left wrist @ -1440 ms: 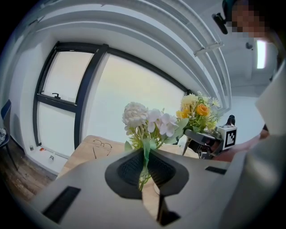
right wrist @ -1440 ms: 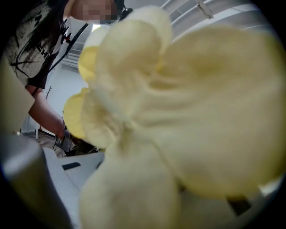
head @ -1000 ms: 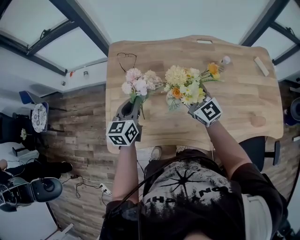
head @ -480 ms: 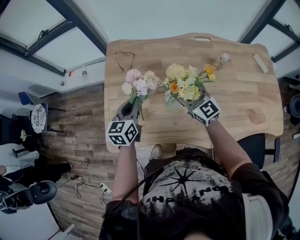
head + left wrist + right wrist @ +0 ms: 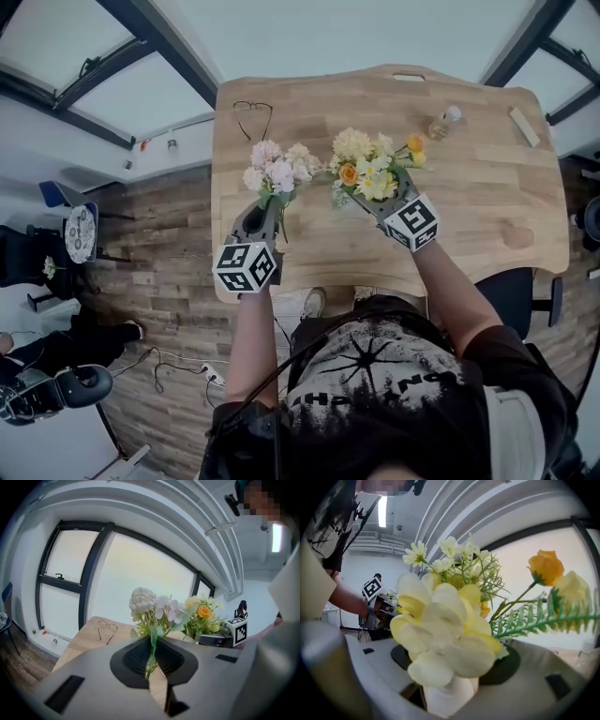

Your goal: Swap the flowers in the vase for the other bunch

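In the head view, the person is holding both grippers over the wooden table. The left gripper is carrying the pink bunch by its stems. The right gripper is sitting under the yellow bunch near the table's middle. Those blooms are hiding the vase from this camera.

In the left gripper view, the jaws are pinching nearly together on the thin green stems, with the pink blooms standing upright above them.

In the right gripper view, the jaws have just been opening and are now standing wide. Their pads are clear of what looks like the white vase rising between them, and the yellow flowers are standing in it.

The right hand seems to be letting go of the new bunch, so the swap is nearly finished. Next, the right gripper needs drawing back without dragging petals or tipping the vase. The pink bunch then needs laying on the table.
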Available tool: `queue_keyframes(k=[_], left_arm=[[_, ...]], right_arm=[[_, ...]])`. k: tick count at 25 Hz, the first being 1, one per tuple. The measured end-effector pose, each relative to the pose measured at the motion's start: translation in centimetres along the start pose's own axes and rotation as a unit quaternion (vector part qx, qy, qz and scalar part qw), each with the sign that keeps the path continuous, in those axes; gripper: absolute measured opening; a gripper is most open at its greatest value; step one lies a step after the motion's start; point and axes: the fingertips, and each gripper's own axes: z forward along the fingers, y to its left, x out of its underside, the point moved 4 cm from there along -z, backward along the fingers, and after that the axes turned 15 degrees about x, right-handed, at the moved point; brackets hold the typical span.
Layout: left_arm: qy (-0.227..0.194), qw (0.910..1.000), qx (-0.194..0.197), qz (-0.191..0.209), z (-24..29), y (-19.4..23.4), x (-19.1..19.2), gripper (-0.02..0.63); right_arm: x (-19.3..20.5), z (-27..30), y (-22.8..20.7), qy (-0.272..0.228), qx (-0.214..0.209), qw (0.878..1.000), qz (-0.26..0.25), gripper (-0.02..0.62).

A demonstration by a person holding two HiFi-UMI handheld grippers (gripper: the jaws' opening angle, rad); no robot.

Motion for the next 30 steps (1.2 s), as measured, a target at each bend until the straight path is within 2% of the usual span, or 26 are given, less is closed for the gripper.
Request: queue_keyframes(k=[8, 16, 24, 30], left_arm=[[-0.001, 1.0, -0.002, -0.001, -0.3, 0.2, 0.0, 0.031], [-0.001, 1.0, 0.005, -0.002, 0.1, 0.4, -0.3, 0.031], [-0.01, 0.9999, 0.013, 0.0, -0.4, 0.6, 0.0, 0.031], [-0.018, 0.9994, 0.027, 0.015, -1.8, 0.6, -0.7, 0.031]], right_arm=[[0.7, 0.0, 0.6, 0.006, -0.013, 1.0, 0.012, 0.293], [1.5, 0.3, 0.6, 0.022, -0.006, 1.0, 0.013, 0.293], [2.1, -1.3, 0.8, 0.024, 0.01, 1.0, 0.014, 0.291], [2.3, -3.3, 0.8, 0.036, 0.041, 0.998, 0.036, 0.291]])
